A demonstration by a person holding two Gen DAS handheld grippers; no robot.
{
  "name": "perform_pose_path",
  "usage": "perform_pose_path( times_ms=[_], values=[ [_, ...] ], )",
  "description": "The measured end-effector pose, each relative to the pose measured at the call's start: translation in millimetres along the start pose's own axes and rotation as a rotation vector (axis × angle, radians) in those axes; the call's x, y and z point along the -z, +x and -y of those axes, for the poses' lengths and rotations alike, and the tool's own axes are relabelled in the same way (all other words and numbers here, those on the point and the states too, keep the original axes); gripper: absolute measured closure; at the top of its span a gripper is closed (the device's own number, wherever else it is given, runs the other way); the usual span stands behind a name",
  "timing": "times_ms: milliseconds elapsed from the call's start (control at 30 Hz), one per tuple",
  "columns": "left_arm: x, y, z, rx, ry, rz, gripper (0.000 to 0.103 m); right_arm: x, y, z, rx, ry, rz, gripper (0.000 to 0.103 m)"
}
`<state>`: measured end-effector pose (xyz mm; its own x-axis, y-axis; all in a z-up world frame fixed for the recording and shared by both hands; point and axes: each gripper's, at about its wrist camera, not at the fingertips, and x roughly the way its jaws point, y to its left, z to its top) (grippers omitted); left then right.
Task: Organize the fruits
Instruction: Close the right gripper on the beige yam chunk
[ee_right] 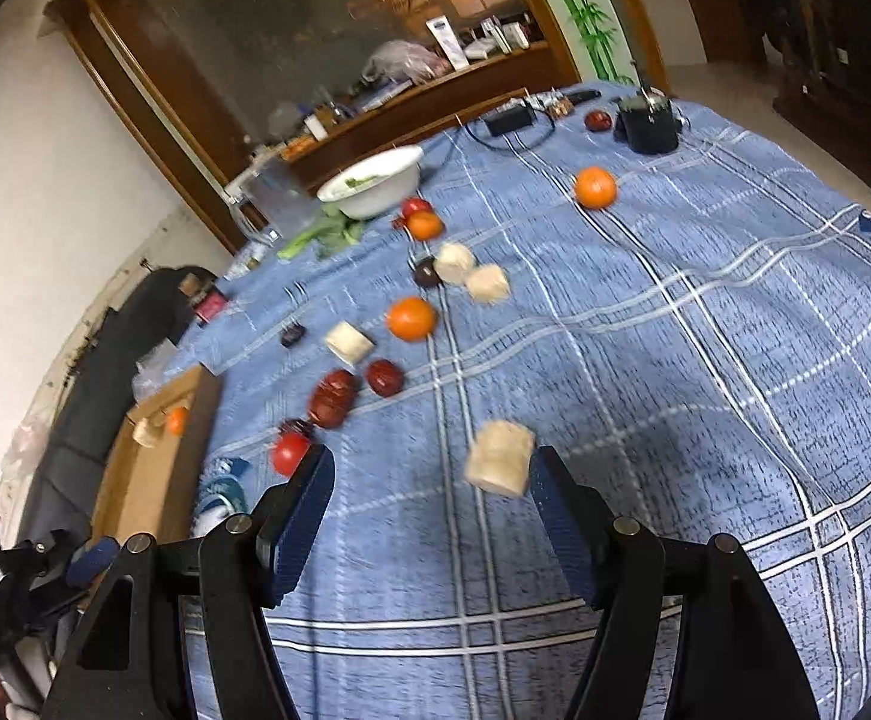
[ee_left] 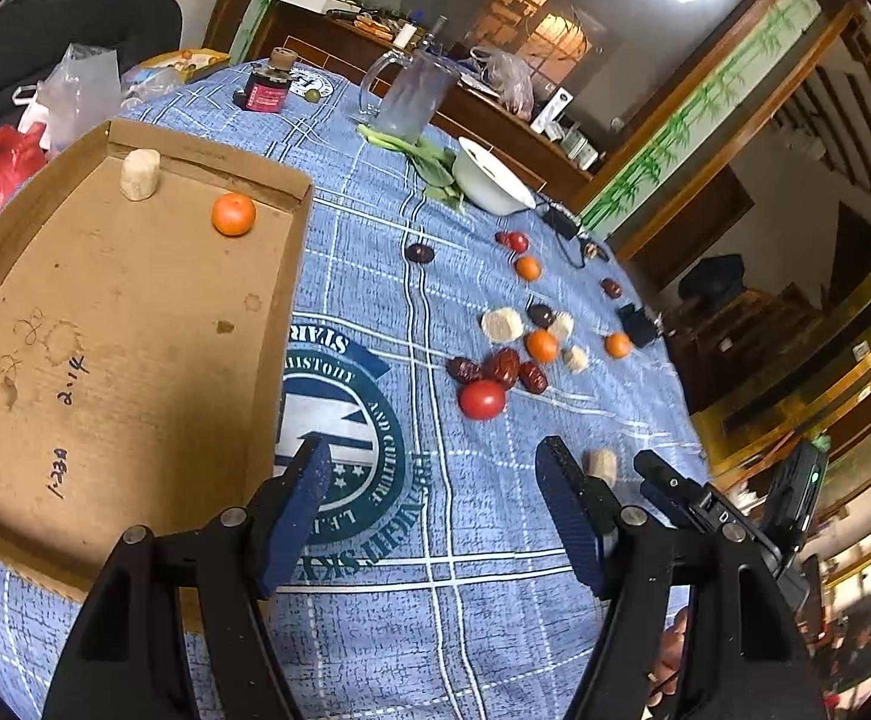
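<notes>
On the table [ee_right: 705, 360], the box [ee_left: 105, 330] already holds one orange [ee_left: 233, 214] and one pale chunk [ee_left: 140, 174]; most fruit lies beyond it. The right claw [ee_right: 429, 516] is open and empty, and a blurred pale chunk [ee_right: 500, 457] lies just ahead, beside its right finger, not yet between the fingers. The left claw [ee_left: 432, 504] is also open and empty, nearer the box, with the tomato [ee_left: 482, 399] just beyond it.
</notes>
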<state>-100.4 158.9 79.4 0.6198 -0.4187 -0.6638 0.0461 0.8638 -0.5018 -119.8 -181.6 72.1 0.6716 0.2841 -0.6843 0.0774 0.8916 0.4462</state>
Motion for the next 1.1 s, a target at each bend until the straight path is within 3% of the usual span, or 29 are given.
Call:
perform_pose_path(
  times_ms=[233,300,367,633,767,1100],
  values=[
    [14.1,19.5,9.0,-0.02,0.056,-0.042,0.034,8.6,17.9,5.9,0.032,-0.026,-0.052,0.031],
    [17.2,25.9,14.0,-0.031,0.077,-0.051,0.043,6.1,24.6,7.5,0.051,-0.031,-0.076,0.031],
    [18.4,32.1,19.5,-0.033,0.098,-0.064,0.058,2.1,32.4,8.5,0.072,-0.04,-0.102,0.031],
    [15.0,60.7,31.1,-0.061,0.127,-0.107,0.058,-8.0,53.8,-0.5,0.132,-0.143,-0.122,0.033],
    [10.1,82.7,31.2,-0.09,0.117,-0.143,0.058,-6.3,56.9,-4.1,0.175,-0.204,-0.095,0.056],
    [-12.7,134.9,56.2,-0.18,0.224,-0.145,0.058,-8.8,55.1,2.5,0.115,-0.162,-0.091,0.055]
  ],
)
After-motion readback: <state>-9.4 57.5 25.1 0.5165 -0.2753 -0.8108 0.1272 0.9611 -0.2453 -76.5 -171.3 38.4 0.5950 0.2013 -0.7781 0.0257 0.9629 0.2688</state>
